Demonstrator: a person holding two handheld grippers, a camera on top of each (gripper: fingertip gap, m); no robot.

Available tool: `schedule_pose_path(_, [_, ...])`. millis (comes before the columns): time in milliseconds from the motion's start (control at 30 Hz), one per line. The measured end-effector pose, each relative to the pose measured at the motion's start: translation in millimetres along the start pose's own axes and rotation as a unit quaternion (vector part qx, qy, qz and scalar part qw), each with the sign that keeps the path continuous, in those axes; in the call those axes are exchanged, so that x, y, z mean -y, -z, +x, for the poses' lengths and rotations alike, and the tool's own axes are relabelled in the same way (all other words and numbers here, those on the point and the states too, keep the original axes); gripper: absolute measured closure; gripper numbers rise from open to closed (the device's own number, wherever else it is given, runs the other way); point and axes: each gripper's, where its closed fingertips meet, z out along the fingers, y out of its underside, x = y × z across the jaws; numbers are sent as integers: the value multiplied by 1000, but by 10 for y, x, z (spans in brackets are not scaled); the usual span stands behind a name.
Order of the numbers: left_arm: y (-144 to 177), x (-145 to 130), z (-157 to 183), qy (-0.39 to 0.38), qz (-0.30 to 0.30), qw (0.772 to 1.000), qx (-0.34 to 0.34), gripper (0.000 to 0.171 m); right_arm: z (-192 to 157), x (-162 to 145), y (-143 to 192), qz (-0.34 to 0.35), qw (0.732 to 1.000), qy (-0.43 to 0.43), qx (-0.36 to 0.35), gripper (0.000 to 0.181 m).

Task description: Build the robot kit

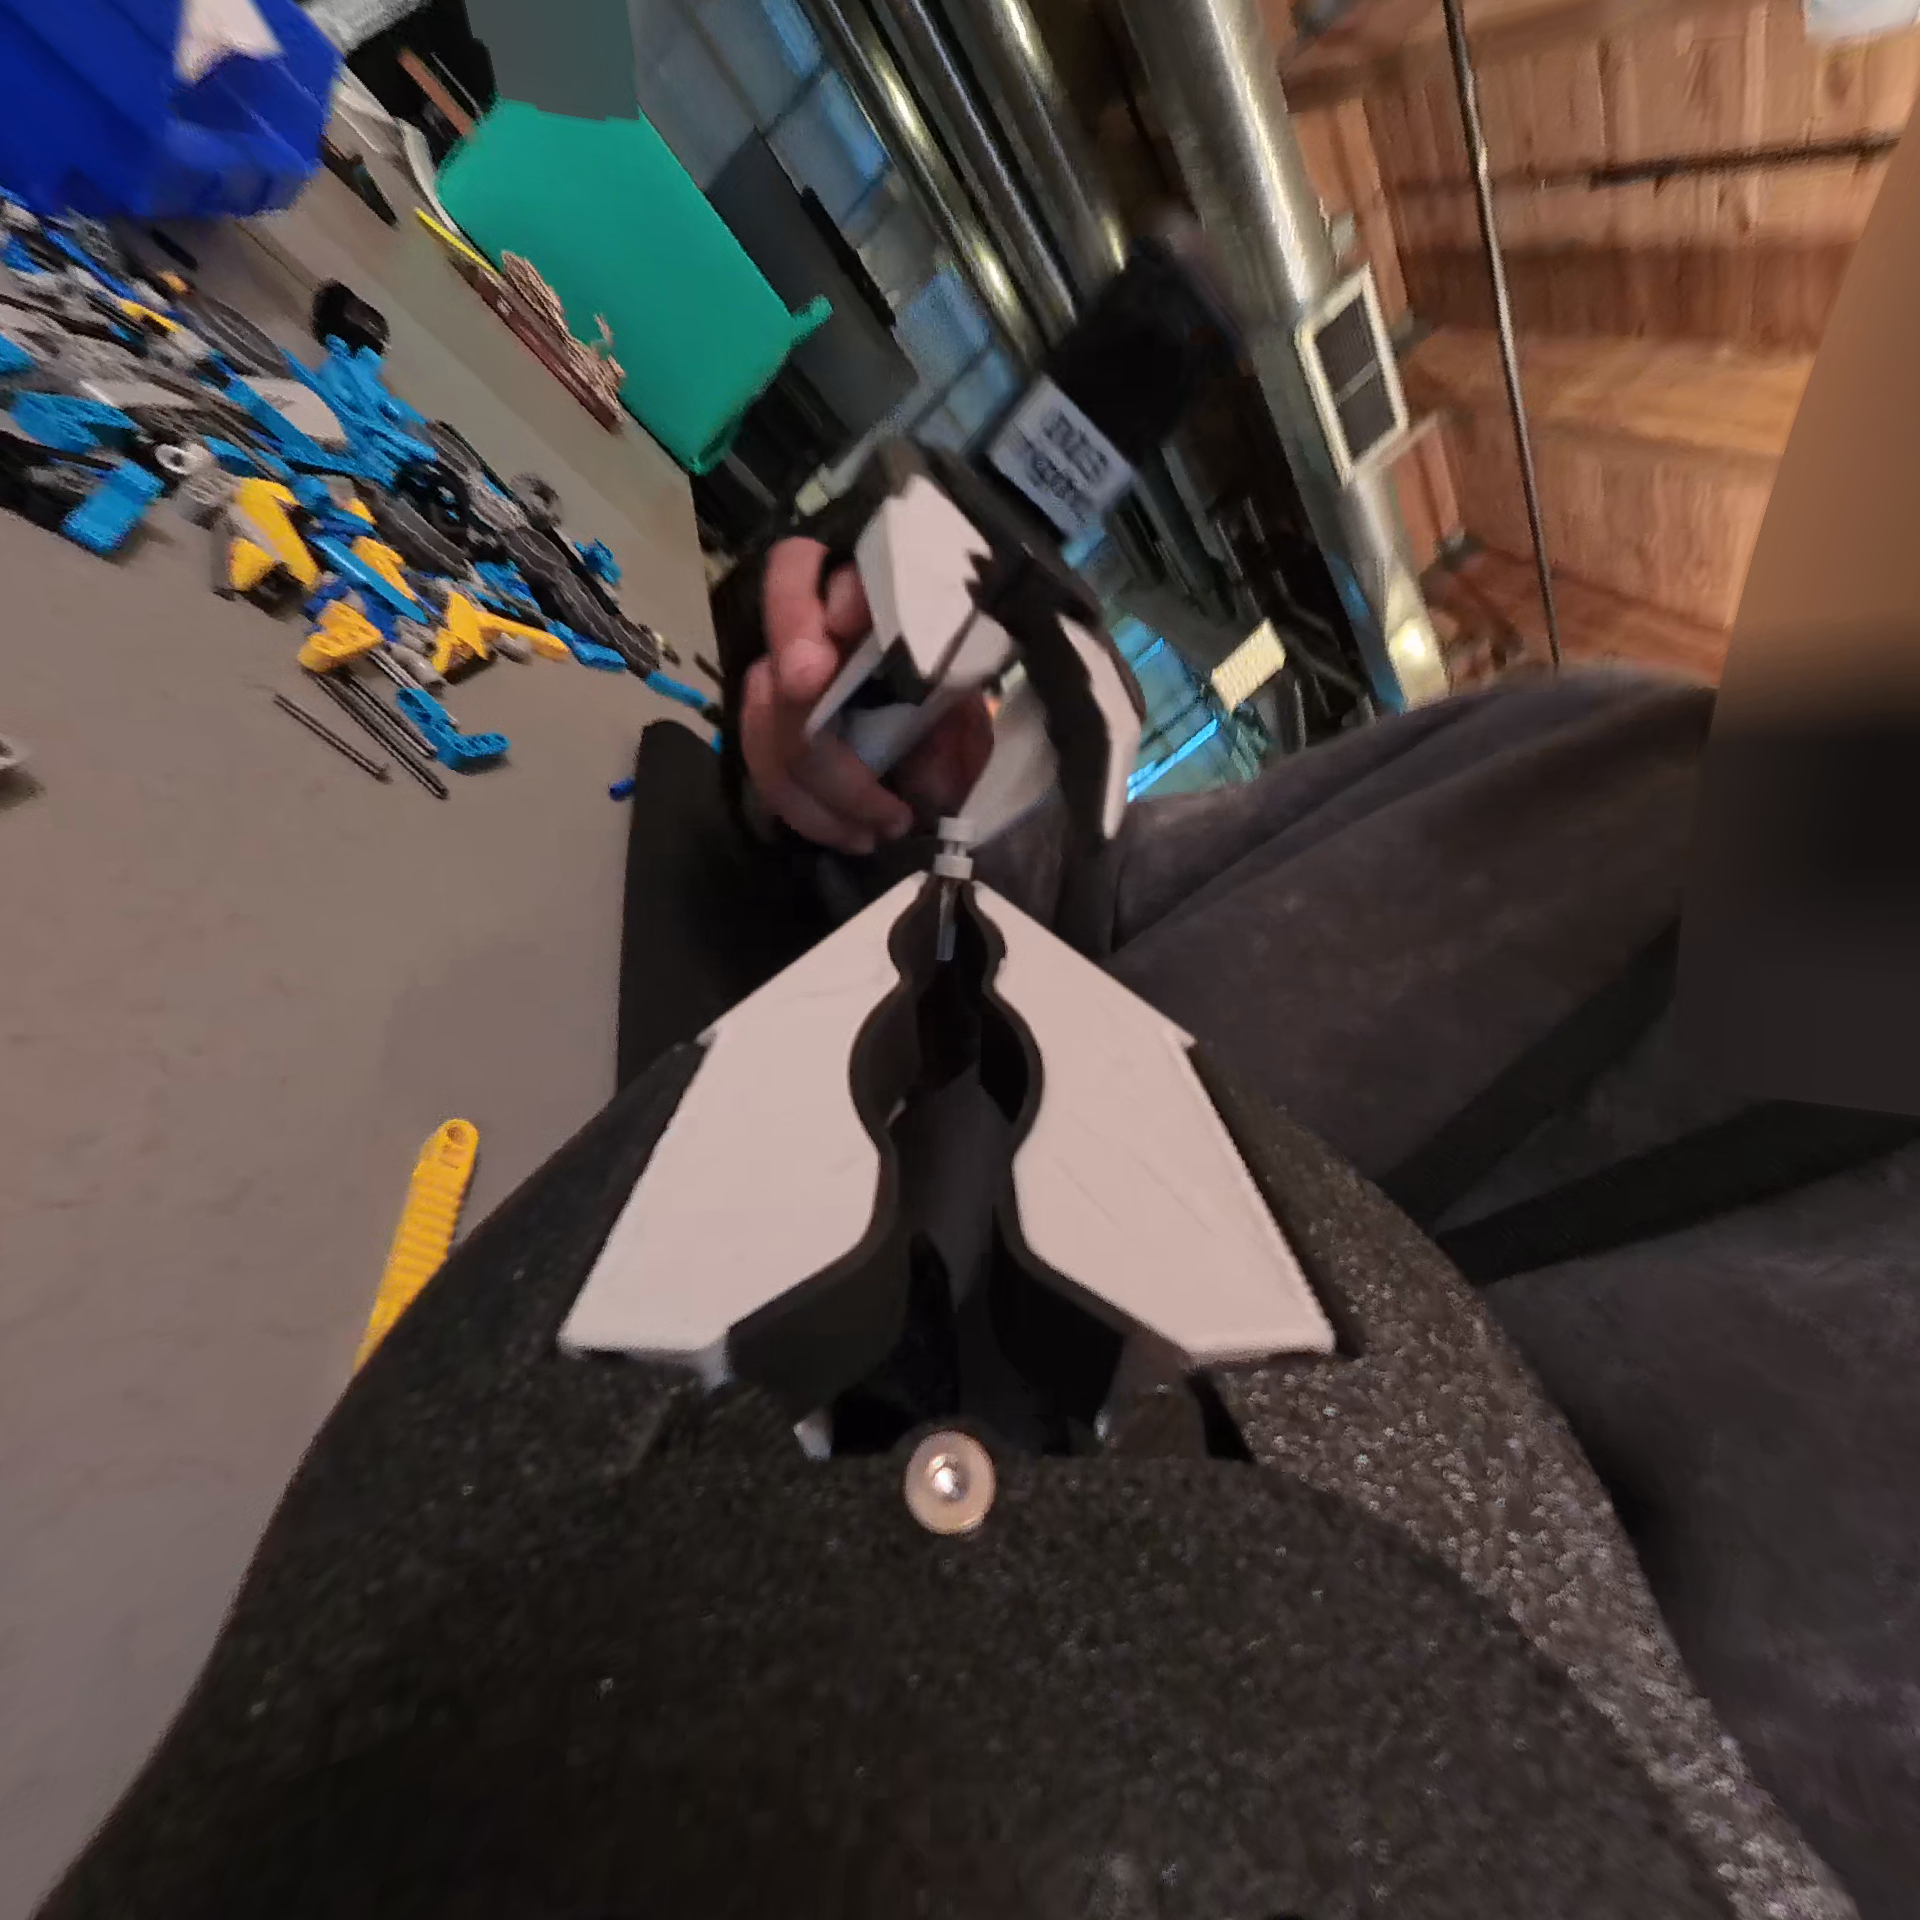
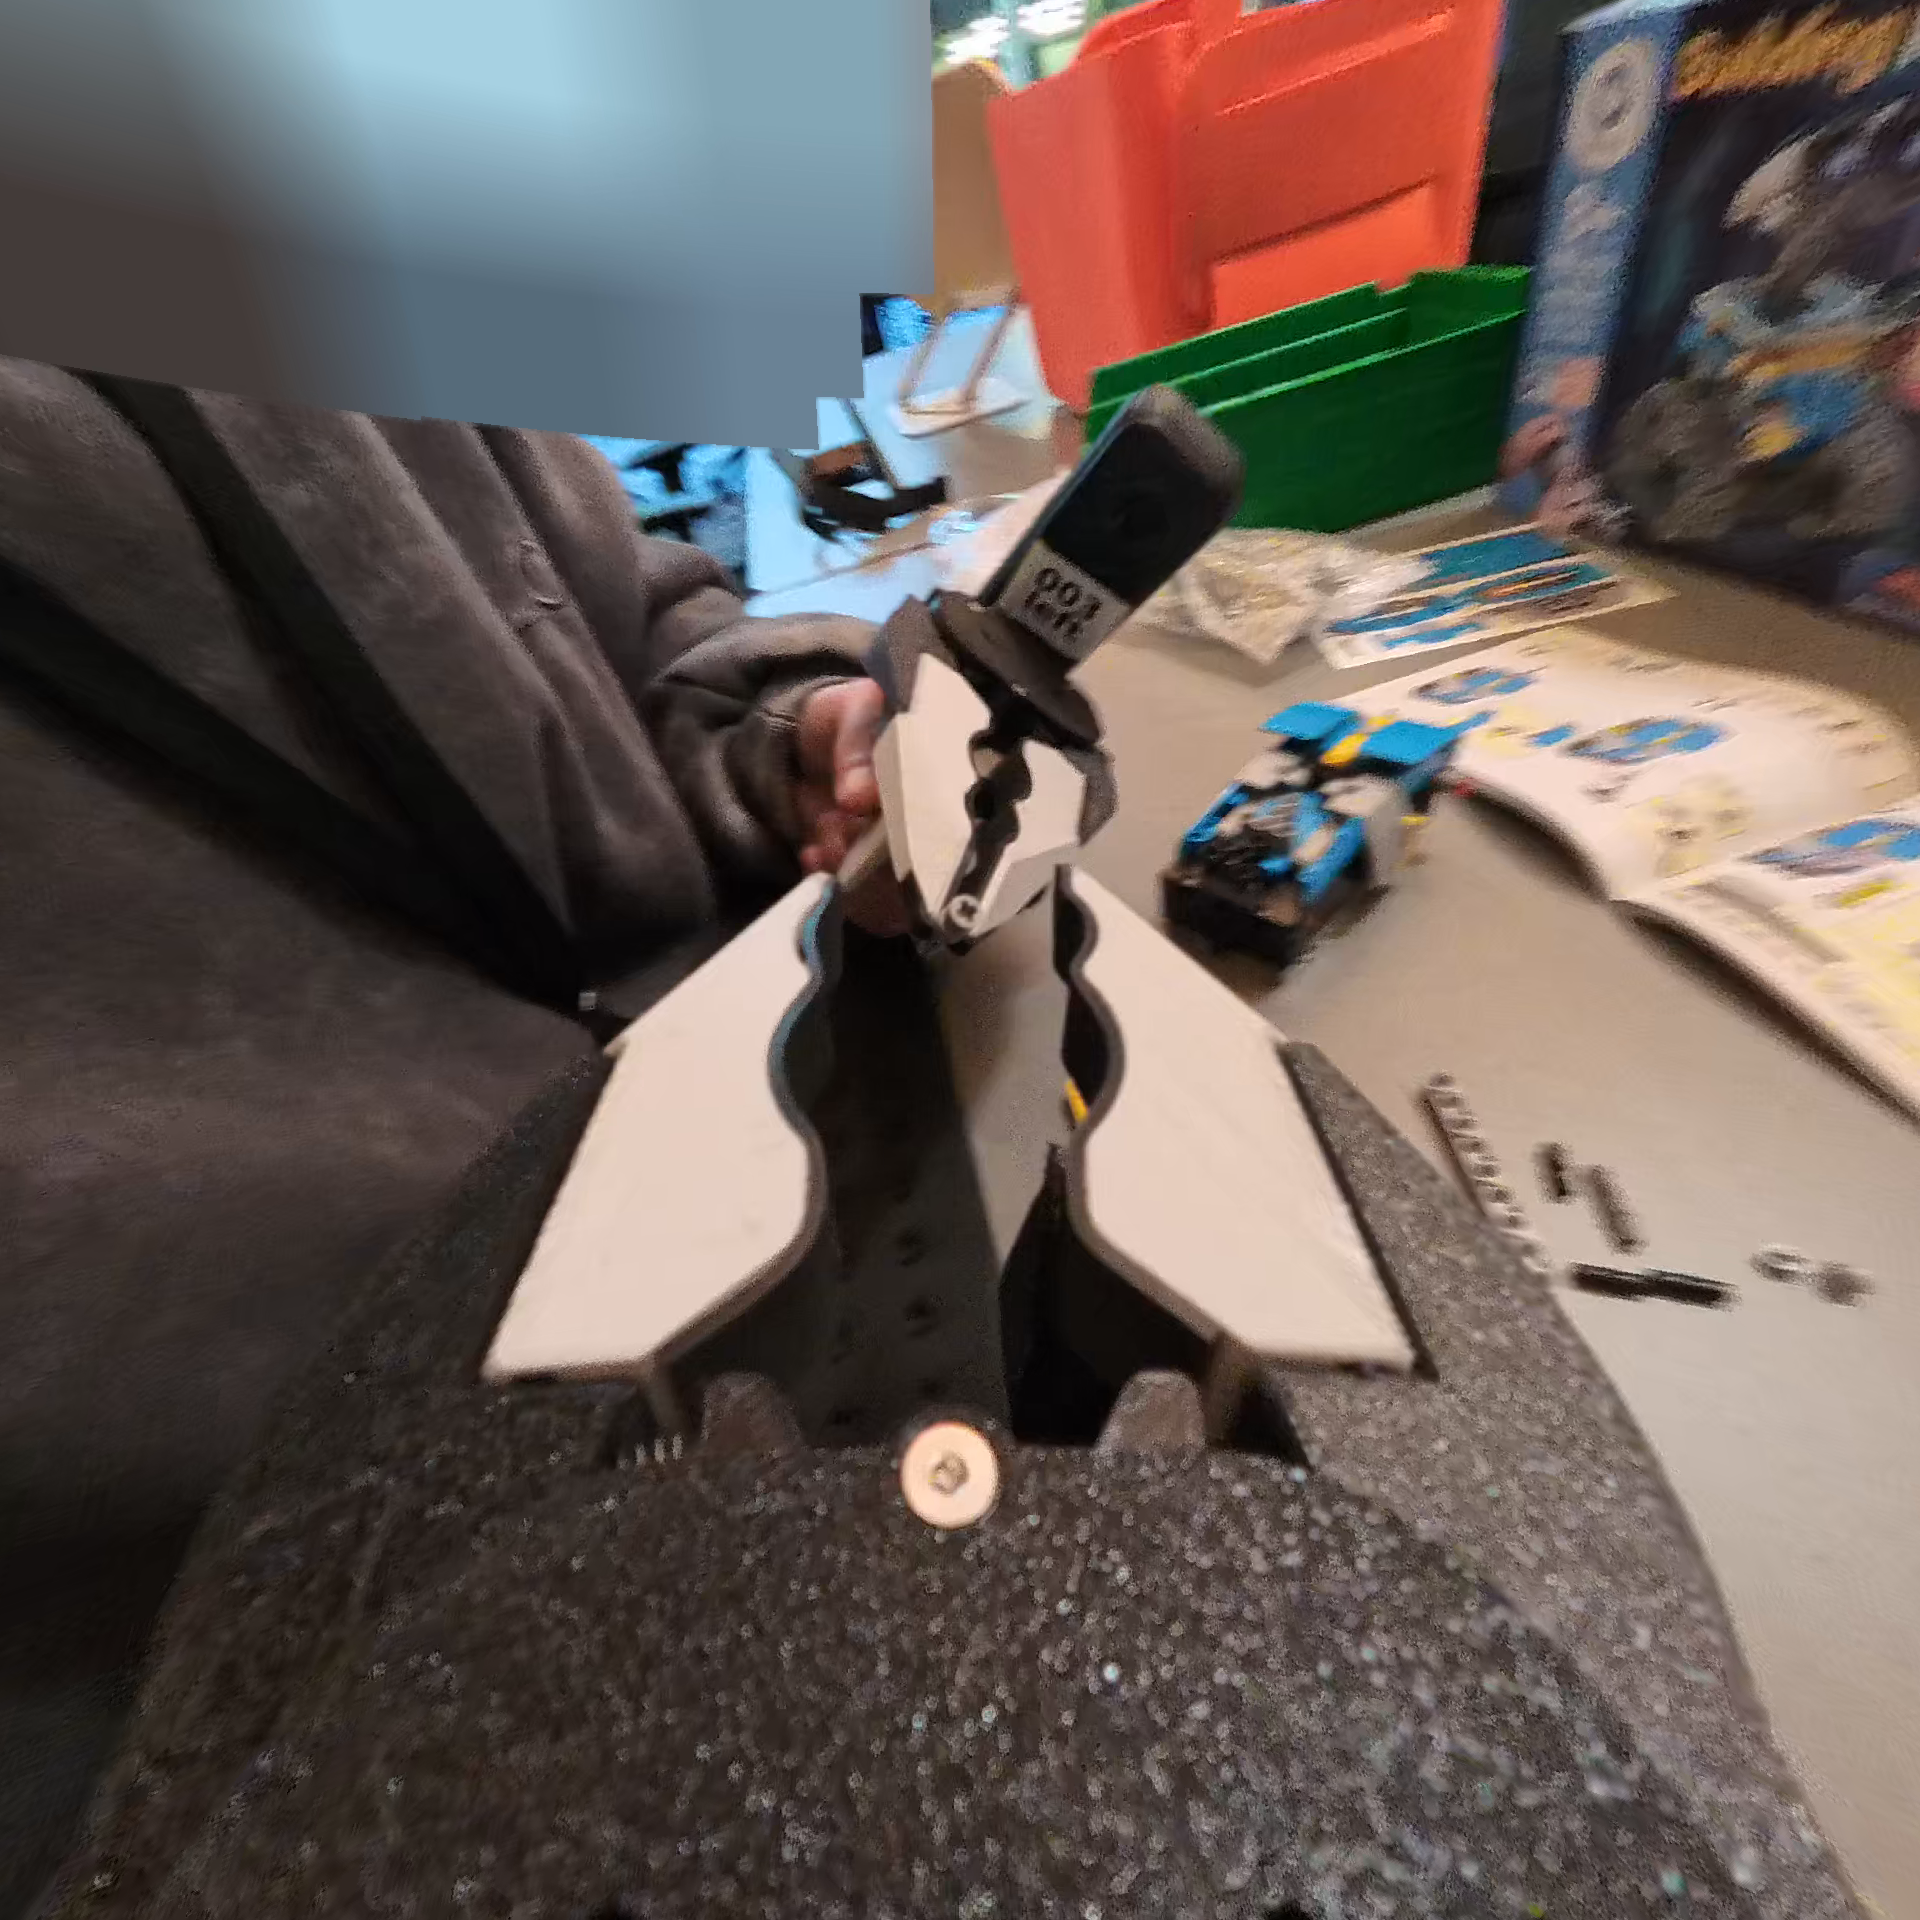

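Observation:
My left gripper (image 1: 951, 888) is shut on a small grey axle with a light bush (image 1: 954, 844) that sticks out past its fingertips. My right gripper (image 2: 951, 894) is open and empty. Its two white fingers stand either side of the left gripper's tip, apart from it. In the right wrist view the left gripper (image 2: 961, 914) points at me with the small piece (image 2: 964, 910) pinched at its tip, and a hand holds it. In the left wrist view the right gripper (image 1: 977, 769) faces me, open, just beyond the axle, held by a hand (image 1: 800, 686).
A pile of blue, yellow and black building pieces (image 1: 312, 499) lies on the grey table (image 1: 208, 987), with a yellow toothed piece (image 1: 426, 1216) nearer. A partly built blue car (image 2: 1309, 831), open booklets (image 2: 1662, 790), black pins (image 2: 1621, 1247), a box (image 2: 1745, 291) and coloured bins (image 2: 1247, 187) are on the right.

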Motion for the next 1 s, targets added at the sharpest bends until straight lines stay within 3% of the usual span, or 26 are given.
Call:
schedule_pose_path(133, [114, 200, -104, 64, 63, 996, 2, 170, 189, -68, -138, -76, 977, 127, -150, 115])
schedule_pose_path(333, [139, 273, -110, 106, 94, 990, -2, 170, 320, -178, -339, -163, 924, 246, -242, 124])
schedule_pose_path(567, [125, 218, -99, 109, 83, 991, -1, 170, 319, -121, -365, -153, 922, 253, -250, 153])
schedule_pose_path(733, [130, 205, -149, 122, 83, 989, 6, 171, 355, -181, -368, -176, 920, 248, -245, 153])
schedule_pose_path(1000, [145, 236, -153, 149, 97, 984, -10, 170, 373, -159, -380, -150, 923, 247, -256, 154])
